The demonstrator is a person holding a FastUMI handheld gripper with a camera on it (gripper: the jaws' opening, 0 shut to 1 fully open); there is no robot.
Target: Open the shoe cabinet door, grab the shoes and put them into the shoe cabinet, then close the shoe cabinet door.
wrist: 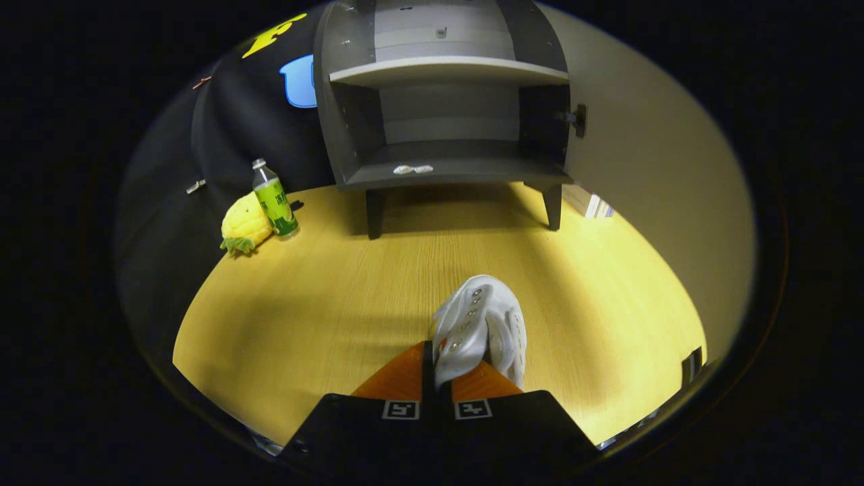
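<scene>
A white shoe [480, 324] hangs over the wooden floor [324, 304], its rear edge pinched between my two fingers. My gripper [439, 371] is shut on it, the toe pointing ahead. Well beyond the fingers stands the grey shoe cabinet [445, 101] on short legs, with one shelf across the middle. Its door [648, 148] is swung open to the right. A small pale object [413, 169] lies on the cabinet's bottom board.
Left of the cabinet, a green-labelled bottle [273, 199] stands by the black cloth wall with a yellow pineapple toy [244, 224] leaning next to it. A small white box [590, 202] sits on the floor behind the open door.
</scene>
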